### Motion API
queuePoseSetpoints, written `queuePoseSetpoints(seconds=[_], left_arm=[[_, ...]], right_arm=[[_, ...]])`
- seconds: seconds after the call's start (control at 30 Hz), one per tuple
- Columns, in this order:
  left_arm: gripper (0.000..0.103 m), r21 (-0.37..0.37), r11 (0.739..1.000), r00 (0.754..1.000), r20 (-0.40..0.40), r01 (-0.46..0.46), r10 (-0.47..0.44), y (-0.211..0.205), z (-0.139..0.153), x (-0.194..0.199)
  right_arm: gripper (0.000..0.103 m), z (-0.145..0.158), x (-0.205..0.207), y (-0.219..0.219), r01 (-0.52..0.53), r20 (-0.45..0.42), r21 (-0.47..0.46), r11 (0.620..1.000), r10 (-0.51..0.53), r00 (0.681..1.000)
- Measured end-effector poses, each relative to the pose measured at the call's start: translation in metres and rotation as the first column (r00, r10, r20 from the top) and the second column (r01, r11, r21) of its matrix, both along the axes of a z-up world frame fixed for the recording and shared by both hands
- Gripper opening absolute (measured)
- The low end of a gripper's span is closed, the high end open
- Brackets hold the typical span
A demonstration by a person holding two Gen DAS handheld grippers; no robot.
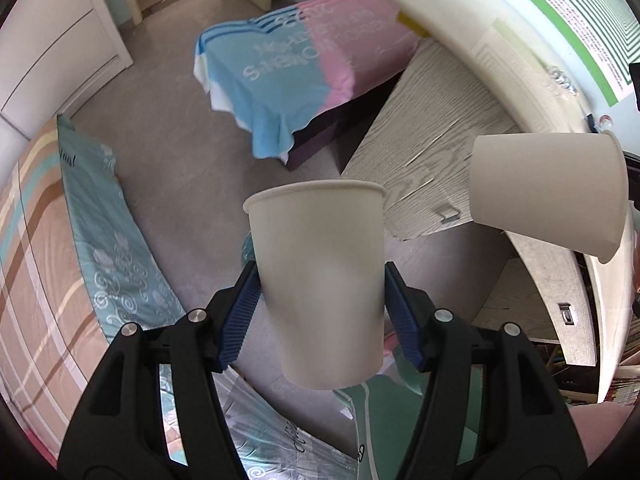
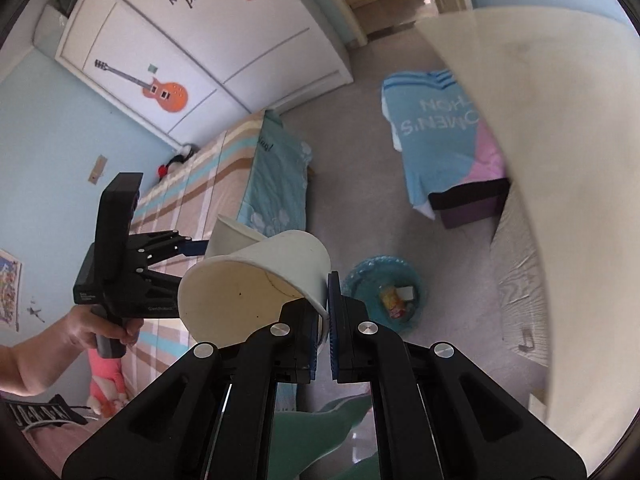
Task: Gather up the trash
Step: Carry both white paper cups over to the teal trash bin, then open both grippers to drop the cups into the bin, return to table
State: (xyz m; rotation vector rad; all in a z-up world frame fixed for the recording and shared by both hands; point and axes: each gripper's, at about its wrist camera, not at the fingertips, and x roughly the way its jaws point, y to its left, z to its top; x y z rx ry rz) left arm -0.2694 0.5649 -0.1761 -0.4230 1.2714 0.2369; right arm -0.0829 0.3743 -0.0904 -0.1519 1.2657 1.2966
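My left gripper [image 1: 320,276] is shut on a white paper cup [image 1: 320,292], its blue pads pressing both sides, rim pointing away from the camera. A second white paper cup [image 1: 548,196] hangs tilted to the right of it. In the right wrist view this second cup [image 2: 256,276] lies on its side, and my right gripper [image 2: 328,292] is shut on its wall at the rim. Below on the grey floor stands a teal trash bin [image 2: 384,292] with a clear liner and some wrappers inside. In the left wrist view the held cup hides most of the bin.
A striped bed [image 2: 200,184] runs along the left. A low ottoman under a blue and pink towel [image 2: 436,148] stands beyond the bin. A wood-grain cabinet [image 1: 432,132] and a cream desk edge [image 2: 560,160] are on the right, a white wardrobe [image 2: 180,40] at the back.
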Motion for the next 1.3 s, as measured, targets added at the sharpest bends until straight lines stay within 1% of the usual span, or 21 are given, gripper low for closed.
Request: queuePoseSetpoints(seconds=[0.1, 0.2, 0.27, 0.33, 0.4, 0.47, 0.6, 0.67, 0.87, 0.97, 1.0, 1.1, 1.17, 1.2, 1.23, 1.27, 1.3], left_arm=[[0.059, 0.003, 1.0, 1.0, -0.019, -0.006, 0.006, 0.012, -0.018, -0.008], [0.059, -0.006, 1.0, 0.999, -0.051, -0.016, 0.015, 0.024, -0.047, -0.012], [0.059, -0.021, 0.999, 0.998, -0.065, -0.027, 0.025, 0.033, -0.068, -0.014], [0.059, -0.048, 0.998, 0.996, -0.082, -0.041, 0.037, 0.041, -0.092, -0.015], [0.059, -0.059, 0.997, 0.994, -0.1, -0.049, 0.043, 0.046, -0.116, -0.011], [0.059, -0.061, 0.997, 0.991, -0.129, -0.047, 0.039, 0.047, -0.14, -0.006], [0.06, -0.079, 0.996, 0.986, -0.162, -0.046, 0.032, 0.047, -0.188, 0.008], [0.06, -0.083, 0.996, 0.983, -0.181, -0.033, 0.018, 0.045, -0.212, 0.016], [0.06, -0.121, 0.992, 0.98, -0.191, 0.025, -0.048, 0.039, -0.275, 0.033], [0.06, -0.139, 0.989, 0.975, -0.206, 0.049, -0.078, 0.035, -0.301, 0.037], [0.061, -0.139, 0.989, 0.973, -0.215, 0.055, -0.085, 0.033, -0.309, 0.037], [0.061, -0.151, 0.985, 0.958, -0.26, 0.086, -0.124, 0.027, -0.335, 0.038], [0.062, -0.171, 0.981, 0.952, -0.276, 0.089, -0.135, 0.026, -0.347, 0.038], [0.063, -0.171, 0.981, 0.95, -0.281, 0.092, -0.138, 0.026, -0.35, 0.038], [0.066, -0.171, 0.981, 0.949, -0.284, 0.094, -0.14, 0.026, -0.353, 0.038], [0.072, -0.175, 0.98, 0.947, -0.288, 0.091, -0.14, 0.027, -0.355, 0.037], [0.073, -0.176, 0.98, 0.948, -0.289, 0.089, -0.137, 0.027, -0.356, 0.037]], right_arm=[[0.005, -0.024, -0.003, 0.024, -0.023, -0.02, -0.043, 0.999, 0.022, 1.0], [0.005, -0.051, -0.004, 0.042, -0.037, -0.027, -0.089, 0.995, 0.034, 0.999], [0.005, -0.077, -0.005, 0.056, -0.049, -0.046, -0.132, 0.99, 0.043, 0.998], [0.005, -0.105, -0.003, 0.064, -0.055, -0.07, -0.169, 0.984, 0.044, 0.997], [0.005, -0.134, 0.0, 0.07, -0.063, -0.103, -0.203, 0.977, 0.042, 0.994], [0.005, -0.168, 0.002, 0.078, -0.06, -0.14, -0.239, 0.969, 0.026, 0.99], [0.005, -0.24, 0.004, 0.095, -0.043, -0.209, -0.33, 0.943, -0.029, 0.977], [0.005, -0.274, 0.004, 0.101, -0.034, -0.231, -0.372, 0.928, -0.057, 0.971], [0.005, -0.351, 0.006, 0.11, -0.036, -0.303, -0.438, 0.898, -0.11, 0.947], [0.006, -0.381, 0.007, 0.114, -0.047, -0.331, -0.455, 0.889, -0.12, 0.936], [0.007, -0.388, 0.007, 0.114, -0.048, -0.343, -0.462, 0.886, -0.128, 0.931], [0.009, -0.411, 0.006, 0.111, -0.034, -0.356, -0.496, 0.868, -0.167, 0.92], [0.009, -0.426, 0.005, 0.109, -0.028, -0.366, -0.51, 0.859, -0.187, 0.912], [0.01, -0.431, 0.003, 0.109, -0.03, -0.374, -0.511, 0.859, -0.191, 0.907], [0.017, -0.437, 0.003, 0.108, -0.033, -0.386, -0.508, 0.86, -0.193, 0.902], [0.025, -0.44, 0.002, 0.108, -0.037, -0.397, -0.503, 0.863, -0.192, 0.897], [0.034, -0.442, 0.0, 0.108, -0.043, -0.4, -0.501, 0.865, -0.187, 0.897]])
